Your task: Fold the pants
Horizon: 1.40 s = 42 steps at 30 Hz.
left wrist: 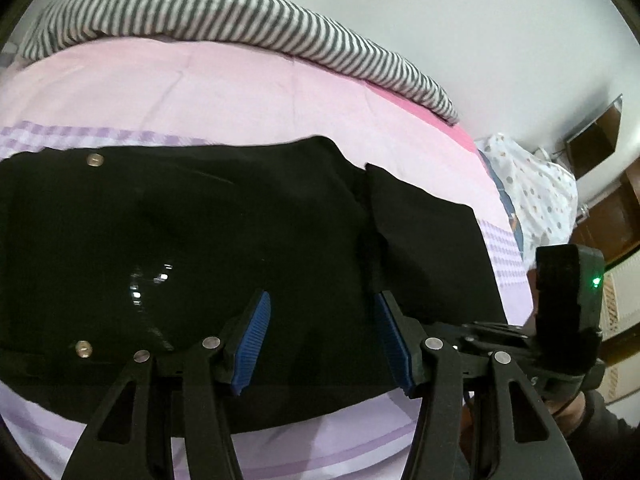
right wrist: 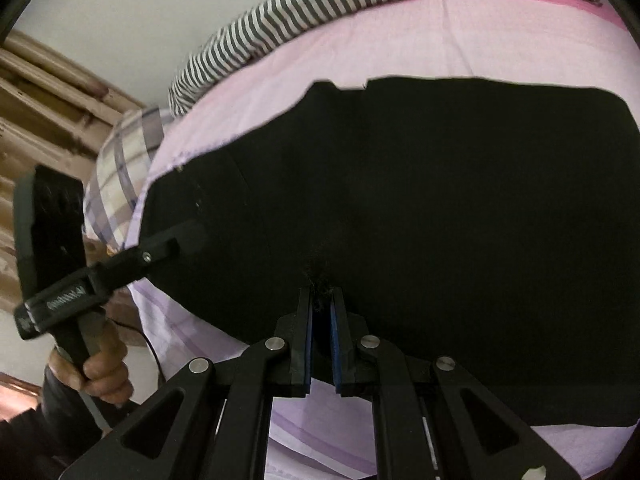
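On the bed: black pants [left wrist: 200, 240] are lying spread across a pink and lilac sheet [left wrist: 240, 92], filling most of both wrist views.

Pants layout: one end is carrying two metal buttons [left wrist: 95, 159] and is lying toward the left of the left wrist view; a separate flap of black cloth [left wrist: 424, 240] is overlapping the main body on the right side. It looks as though a fold is partly made, though I cannot tell which layer is lying on top.

Left gripper [left wrist: 320, 336]: it is hovering over the near edge of the pants with its blue pads [left wrist: 254, 340] spread wide apart. Nothing is sitting between them; whether the pad tips are brushing the cloth I cannot tell.

Right gripper [right wrist: 320, 340]: its two fingers are drawn almost together, pinching a small bunched tuft of black fabric at the near edge of the pants.

Why held this way: my guess is that the right side is pinning or lifting one edge while the left is opening to take a second hold beside it, so both can carry the cloth over together.

Person's hand [right wrist: 104, 376]: it is wrapping around the handle of the left gripper, seen at the lower left of the right wrist view.

Surroundings: a grey and white striped pillow [left wrist: 240, 12] is lying along the far edge of the bed, and a dotted white cloth [left wrist: 532, 192] is sitting beyond the bed's corner.
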Tool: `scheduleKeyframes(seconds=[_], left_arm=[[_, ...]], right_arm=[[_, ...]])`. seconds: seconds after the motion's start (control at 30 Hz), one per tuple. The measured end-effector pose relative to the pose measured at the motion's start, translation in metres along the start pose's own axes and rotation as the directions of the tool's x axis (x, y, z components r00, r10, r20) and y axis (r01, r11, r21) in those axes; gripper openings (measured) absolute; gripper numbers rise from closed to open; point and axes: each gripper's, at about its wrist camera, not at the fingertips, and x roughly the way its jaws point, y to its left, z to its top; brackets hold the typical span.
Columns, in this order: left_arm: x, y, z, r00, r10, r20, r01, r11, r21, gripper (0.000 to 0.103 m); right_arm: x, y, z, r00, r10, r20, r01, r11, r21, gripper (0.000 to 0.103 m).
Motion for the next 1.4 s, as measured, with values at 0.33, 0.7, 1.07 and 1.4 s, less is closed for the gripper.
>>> scheduleKeyframes(seconds=[0.33,0.7,1.07,1.4], left_arm=[[0.016,-0.012,0.001,0.991,-0.109,-0.077,0.106,0.994,-0.041,0.056],[0.045,-0.022,-0.009,0.959,-0.177,-0.221,0.147,0.978,-0.146,0.055],[0.061,-0.024,-0.008,0.955,-0.169,-0.242,0.131,0.977,-0.168,0.055],[0.073,-0.045,-0.013,0.962,-0.123,-0.245,0.099,0.989,-0.107,0.027]], right_arm=[[-0.053,-0.009,-0.008,0.991,-0.002,0.135,0.002,1.0,0.003,0.037],[-0.104,-0.061,-0.007,0.939,-0.056,0.34,-0.003,0.985,0.17,0.037],[-0.124,-0.082,-0.008,0.916,-0.107,0.387,0.013,0.971,0.238,0.04],[-0.133,-0.106,-0.01,0.904,-0.164,0.395,0.026,0.943,0.331,0.04]])
